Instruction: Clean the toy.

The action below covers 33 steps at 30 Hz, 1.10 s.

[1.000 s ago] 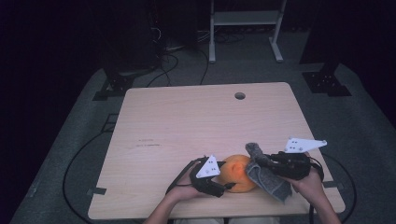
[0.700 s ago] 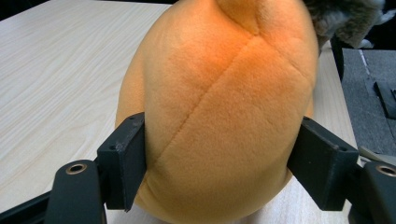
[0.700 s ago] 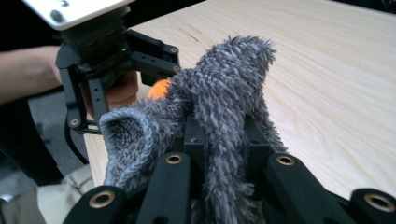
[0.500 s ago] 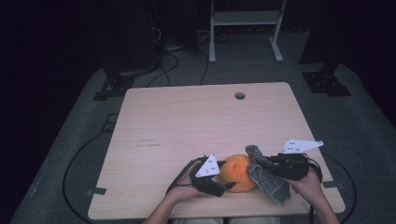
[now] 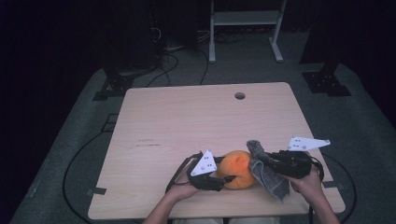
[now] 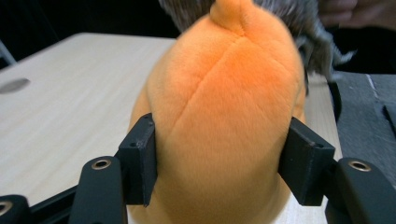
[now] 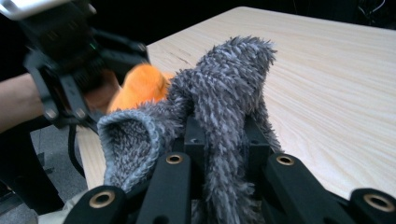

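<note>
The left hand-held gripper (image 6: 219, 168) pinches the orange plush toy (image 6: 224, 116) on both flanks, and the toy's base is cut off at 6 o'clock in the left gripper view. The right hand-held gripper (image 7: 224, 140) is pressed together on the grey fuzzy cloth (image 7: 224, 93), whose pile hides the jaw tips. On the tabletop (image 5: 187, 121), the toy rests near the 6 o'clock edge, with the cloth touching it at 3 o'clock and both forearms entering from 6 o'clock.

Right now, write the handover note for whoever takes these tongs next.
Left tongs: shut on the round orange plush toy, one jaw on each flank, at the near edge of the pale wooden table.
Right tongs: shut on the fuzzy grey cloth, which touches the toy's right side.
Done: both things gripped and brought together.
Left: probably wiping or wrapping the toy with the cloth; how far along that is cannot be judged.
</note>
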Available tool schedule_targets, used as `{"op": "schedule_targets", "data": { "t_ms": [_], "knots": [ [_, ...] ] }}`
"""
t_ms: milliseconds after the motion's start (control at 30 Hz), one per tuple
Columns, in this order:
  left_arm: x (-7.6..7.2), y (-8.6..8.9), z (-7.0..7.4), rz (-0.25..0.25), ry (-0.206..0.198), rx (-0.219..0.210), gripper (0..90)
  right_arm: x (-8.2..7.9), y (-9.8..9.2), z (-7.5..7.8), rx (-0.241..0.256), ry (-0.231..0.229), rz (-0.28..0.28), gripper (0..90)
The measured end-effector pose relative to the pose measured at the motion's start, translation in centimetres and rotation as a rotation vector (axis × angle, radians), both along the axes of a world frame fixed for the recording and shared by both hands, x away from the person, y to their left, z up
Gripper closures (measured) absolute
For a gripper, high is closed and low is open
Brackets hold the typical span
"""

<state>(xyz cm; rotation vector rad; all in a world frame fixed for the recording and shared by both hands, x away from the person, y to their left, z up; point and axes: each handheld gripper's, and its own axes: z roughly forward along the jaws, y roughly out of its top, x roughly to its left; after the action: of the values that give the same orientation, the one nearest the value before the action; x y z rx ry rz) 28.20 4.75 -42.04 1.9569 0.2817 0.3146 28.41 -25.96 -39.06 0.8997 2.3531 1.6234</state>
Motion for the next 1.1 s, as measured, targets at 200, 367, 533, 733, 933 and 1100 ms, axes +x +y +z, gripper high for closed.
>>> {"op": "schedule_targets", "data": {
  "t_ms": [200, 367, 533, 733, 933, 1100],
  "knots": [
    [0.2, 1.0, 1.1, 0.026, -0.01, 0.006, 37.7, 0.6, -0.4, -1.5, -0.042, 0.047, -0.038, 76.5],
    [0.5, 1.4, 1.3, 0.042, -0.003, 0.026, 37.7, -0.3, 0.2, 0.6, 0.015, -0.015, -0.023, 76.5],
    [0.2, 1.3, 1.8, 0.034, -0.017, 0.058, 37.7, -1.5, 2.6, 2.3, 0.001, -0.07, 0.031, 76.5],
    [0.5, 0.7, 0.6, 0.06, 0.019, 0.15, 36.4, -0.3, 3.5, -0.7, -0.08, 0.004, -0.001, 76.5],
    [0.8, -0.2, -0.1, 0.111, 0.04, 0.108, 28.8, -0.3, 2.7, -0.2, -0.027, 0.003, -0.038, 76.5],
    [1.0, -0.2, 0.2, 0.12, 0.045, 0.094, 13.4, -0.7, 4.3, -0.5, -0.083, -0.014, -0.003, 76.5]
  ]
}}
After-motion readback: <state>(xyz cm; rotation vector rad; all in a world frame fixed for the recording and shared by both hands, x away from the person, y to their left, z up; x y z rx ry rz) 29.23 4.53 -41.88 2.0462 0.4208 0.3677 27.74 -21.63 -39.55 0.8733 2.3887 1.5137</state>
